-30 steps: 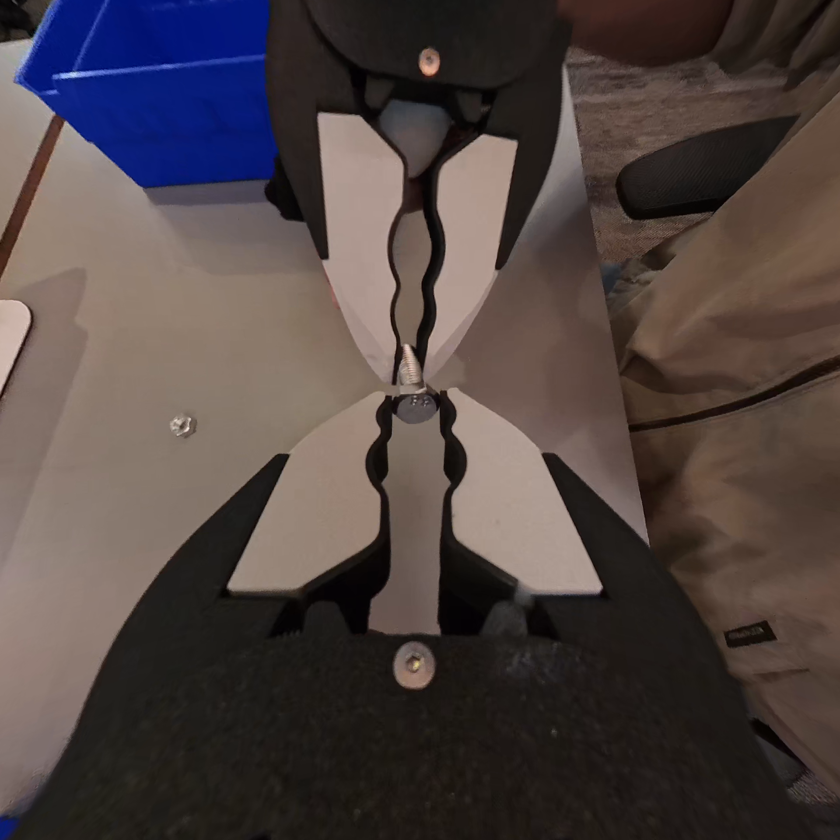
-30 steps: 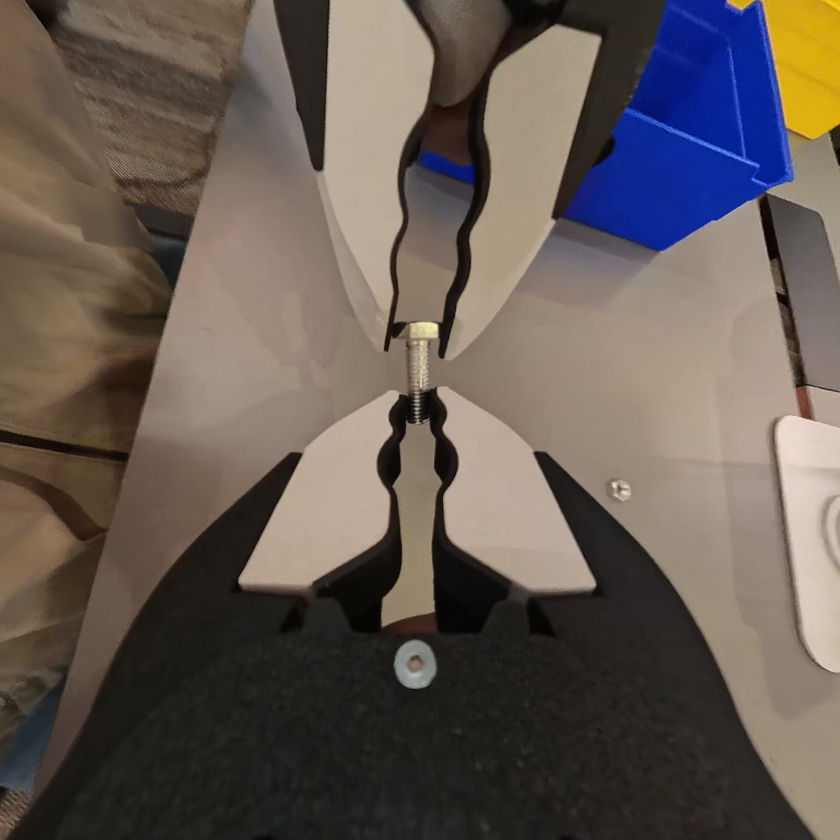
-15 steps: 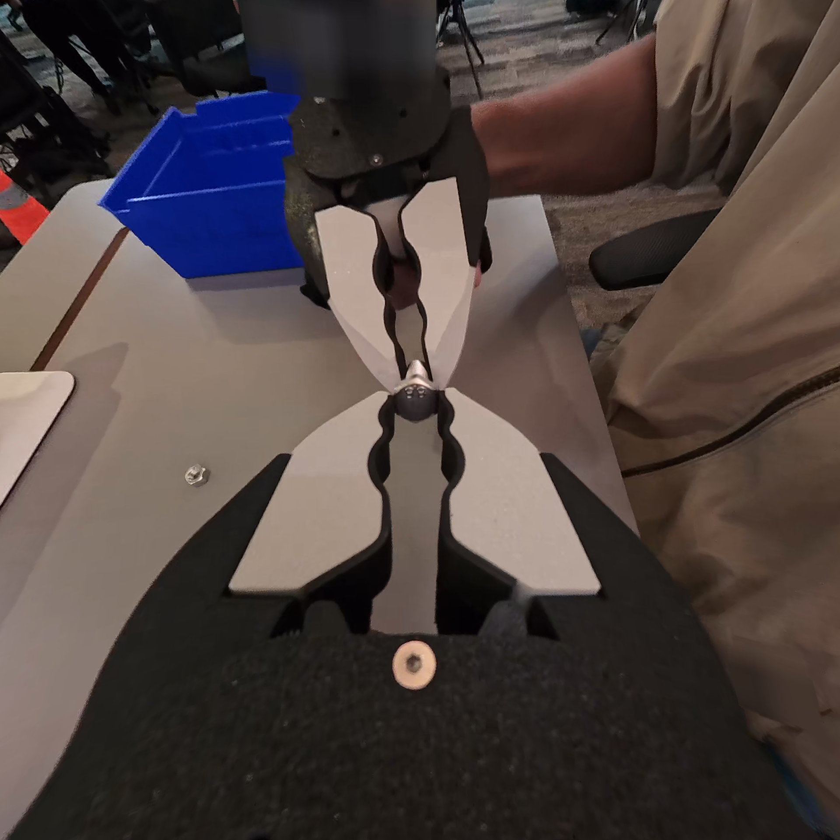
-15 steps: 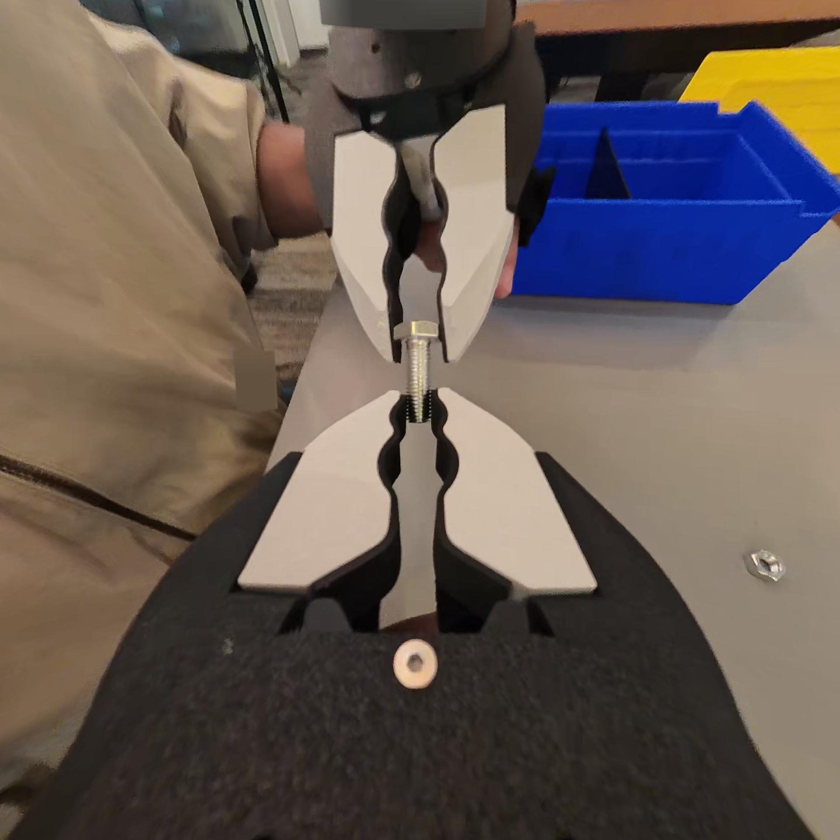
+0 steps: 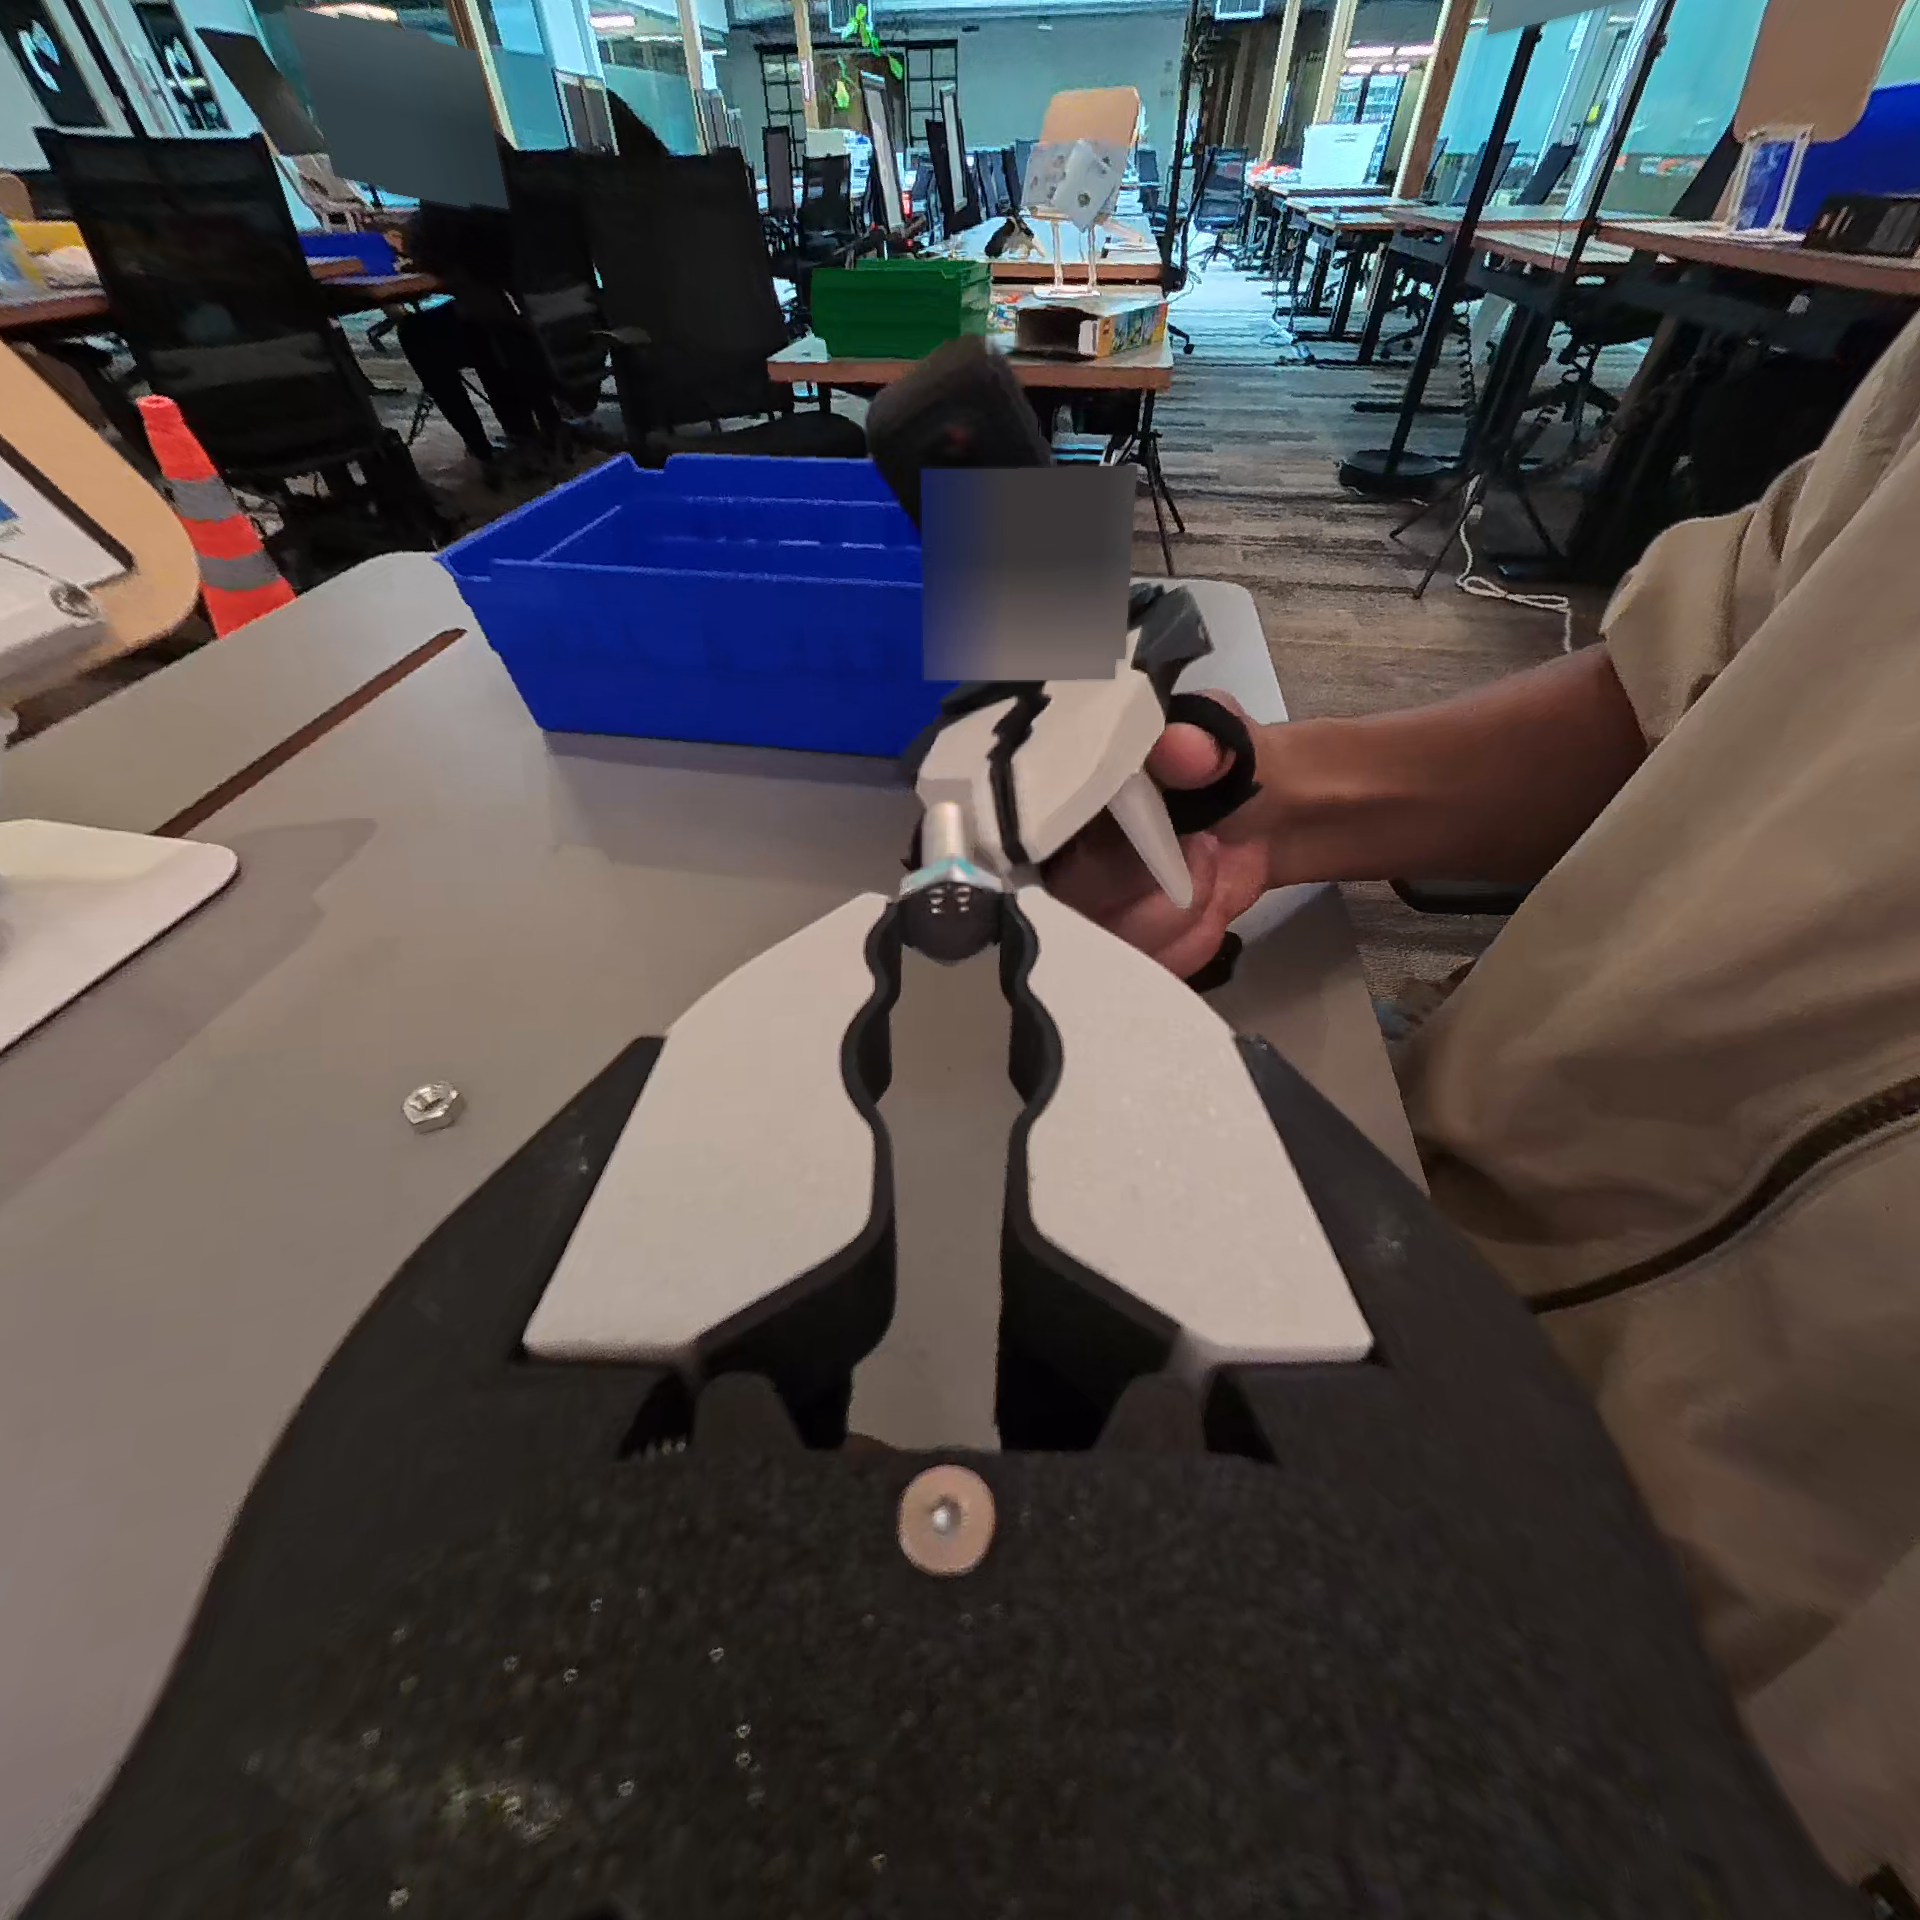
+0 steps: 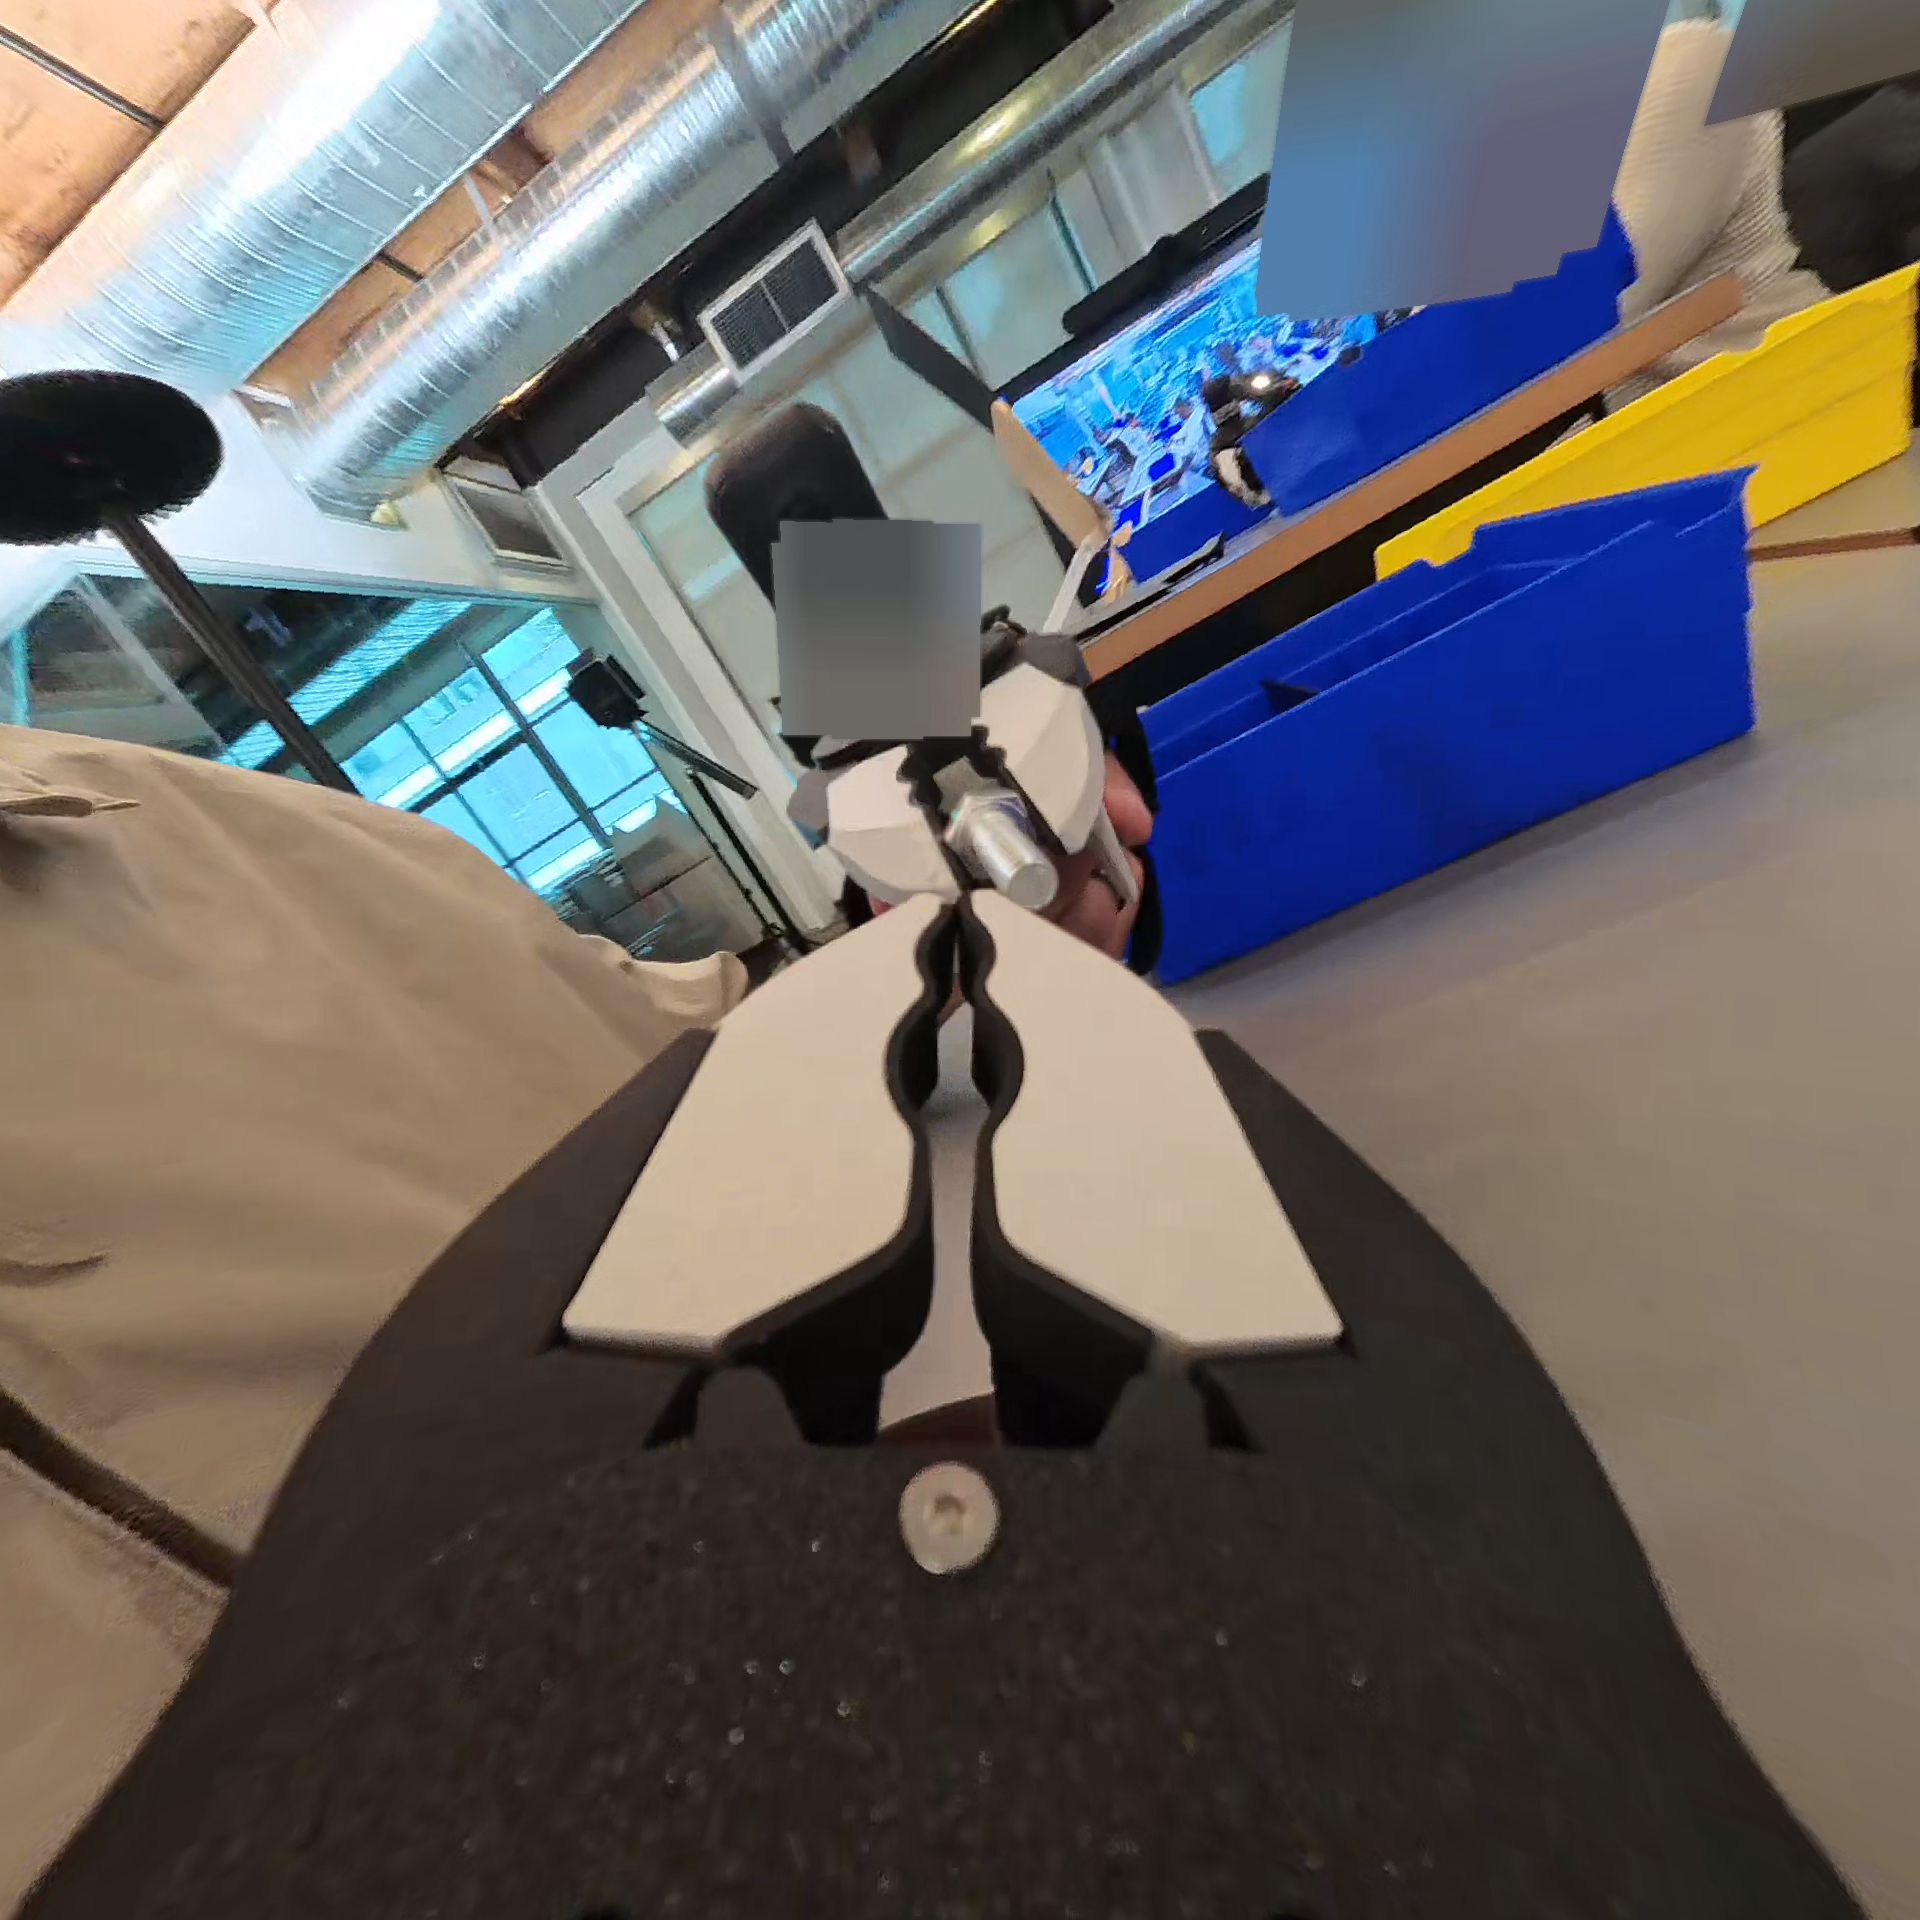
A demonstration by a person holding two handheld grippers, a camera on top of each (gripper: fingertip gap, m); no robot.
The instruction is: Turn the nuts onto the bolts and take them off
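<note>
My left gripper (image 5: 948, 920) is shut on the hex head of a silver bolt (image 5: 943, 836), held above the grey table (image 5: 416, 883). The shaft points away from me. The right wrist view shows the same grip from the front: the left gripper (image 6: 971, 831) clamps the bolt (image 6: 1013, 862), whose bare end faces that camera. My right gripper (image 6: 961, 920) is shut with its pads together and nothing between them, just left of the bolt's end. In the left wrist view the right gripper (image 5: 1010, 852) lies beside the shaft. A loose silver nut (image 5: 431, 1103) lies on the table.
A blue bin (image 5: 707, 623) stands at the back of the table and also shows in the right wrist view (image 6: 1455, 748), with a yellow bin (image 6: 1714, 416) behind it. A white pad (image 5: 83, 904) lies at the left. A beige sleeve (image 5: 1662, 1039) fills the right. Both grippers' tips are close together, under 4 cm apart.
The right gripper held the bolt's threaded end; it has come off it and its pads have closed together. Both grippers have risen and tilted up. The left gripper still clamps the bolt head.
</note>
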